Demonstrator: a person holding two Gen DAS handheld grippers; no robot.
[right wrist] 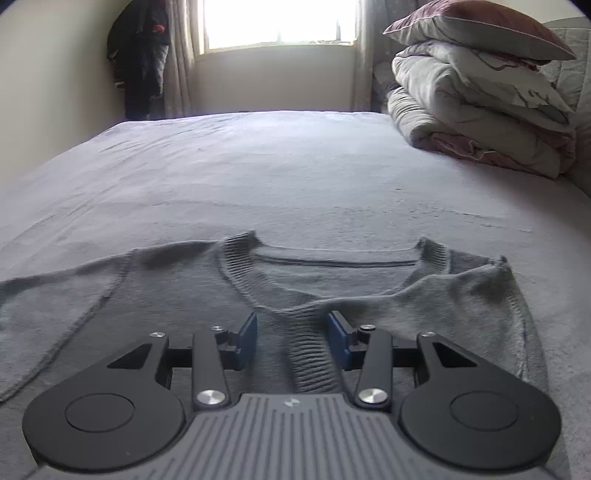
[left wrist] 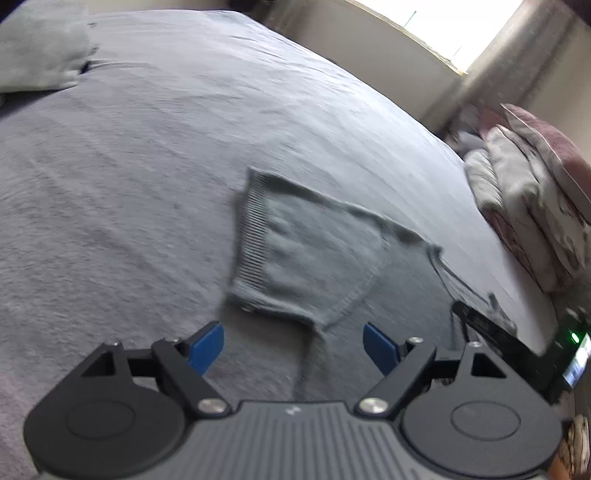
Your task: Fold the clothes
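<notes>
A grey knitted sweater (right wrist: 332,291) is lying spread flat on the near part of the bed (right wrist: 258,166), neck opening facing the far window (right wrist: 280,22), one sleeve trailing off to the left with its ribbed cuff (left wrist: 255,236) resting on the sheet. The right gripper (right wrist: 292,338) is hovering low over the chest, its blue pads partly spread on either side of a ribbed strip below the neckline, and neither pad is pressing the knit, so nothing is being pinched there. The left gripper (left wrist: 293,345) is hanging over the sleeve near the cuff with its claw spread wide and empty; that view is blurred, so the exact gap to the cloth is hard to judge. No fold looks started yet. From here the risk, as I see it, is in the grab: the knit is thick and soft, so a pinch could be gathering both layers, or the sheet beneath, and dragging the whole garment askew. A shallow bite on the cuff could be slipping mid-fold and leaving the sleeve bunched. A stack of folded bedding (right wrist: 480,107) is sitting at the far right, well clear.
</notes>
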